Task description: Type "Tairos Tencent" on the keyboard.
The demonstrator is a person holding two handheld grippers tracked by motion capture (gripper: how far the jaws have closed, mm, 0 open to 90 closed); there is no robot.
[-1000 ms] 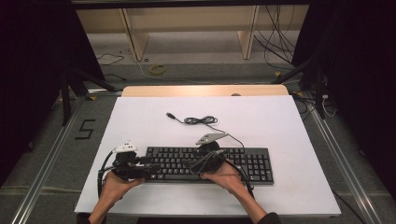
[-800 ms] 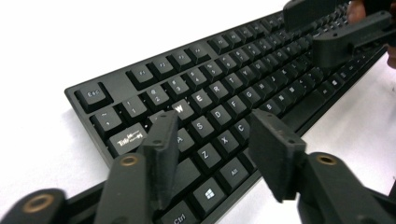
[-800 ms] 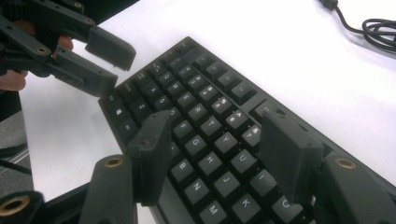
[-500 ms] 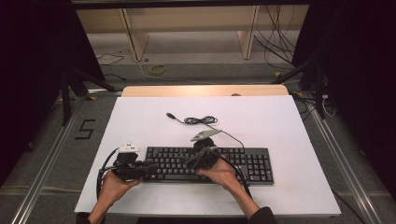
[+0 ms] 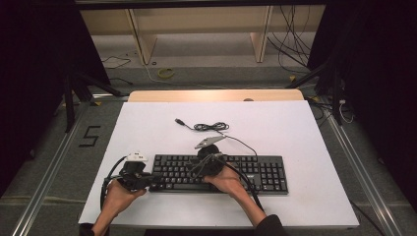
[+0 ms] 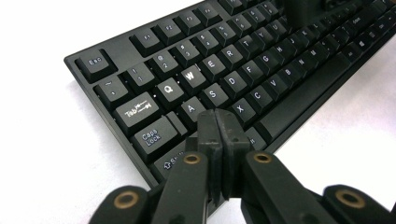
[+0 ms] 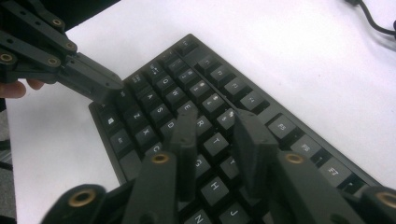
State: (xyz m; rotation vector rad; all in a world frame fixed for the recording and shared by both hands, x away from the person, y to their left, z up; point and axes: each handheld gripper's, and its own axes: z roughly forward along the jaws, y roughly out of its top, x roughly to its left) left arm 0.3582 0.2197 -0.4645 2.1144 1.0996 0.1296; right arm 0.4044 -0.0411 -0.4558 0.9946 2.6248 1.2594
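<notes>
My left hand-held gripper [image 6: 218,122] sits closed, empty, over the black keyboard's [image 5: 255,173] left end; my right hand-held gripper [image 7: 215,122], jaws just narrowing yet apart, hovers mid-keys.

Black keyboard [image 5: 221,173] flat on white table, near front edge, cable trailing behind.

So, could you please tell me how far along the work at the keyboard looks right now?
Done: the keyboard lies flat on the white table, its cable unplugged and coiled behind it. In hand: the left gripper, jaws just closed with nothing between them, sits above the keys near Shift; the right gripper, jaws closing but still apart, hovers over the letter keys. Left: probably pressing keys, though I cannot tell which.
</notes>
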